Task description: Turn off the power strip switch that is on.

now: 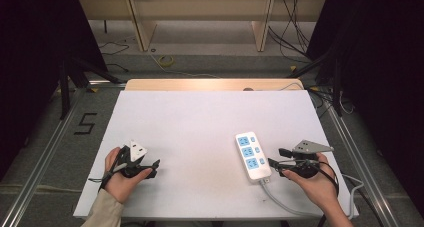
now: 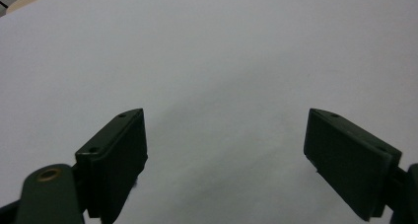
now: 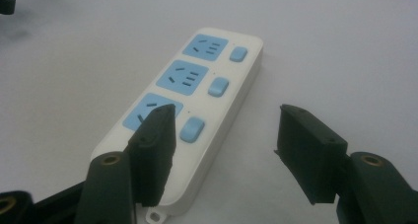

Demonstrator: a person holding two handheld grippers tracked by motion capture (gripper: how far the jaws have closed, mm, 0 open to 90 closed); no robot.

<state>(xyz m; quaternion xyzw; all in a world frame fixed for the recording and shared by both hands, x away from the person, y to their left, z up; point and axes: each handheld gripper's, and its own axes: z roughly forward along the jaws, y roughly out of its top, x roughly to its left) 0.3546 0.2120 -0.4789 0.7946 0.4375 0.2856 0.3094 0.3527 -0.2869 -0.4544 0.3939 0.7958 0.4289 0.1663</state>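
A white power strip (image 1: 252, 156) with three blue sockets and blue switches lies flat on the white table (image 1: 200, 127), right of centre. Its white cable (image 1: 280, 202) runs off the near end toward the front edge. My right gripper (image 1: 276, 156) is open just right of the strip, low over the table. In the right gripper view the strip (image 3: 207, 81) lies ahead, one jaw over its nearest socket, the right gripper (image 3: 227, 113) holding nothing. At the front left, my left gripper (image 1: 154, 168) is open; the left gripper (image 2: 224, 118) faces bare white surface.
A wooden board (image 1: 212, 84) borders the table's far edge. Metal rails (image 1: 345, 137) run along both sides. A black "5" mark (image 1: 86, 123) is on the floor at left. Loose cables (image 1: 295, 32) lie on the floor behind, near wooden legs.
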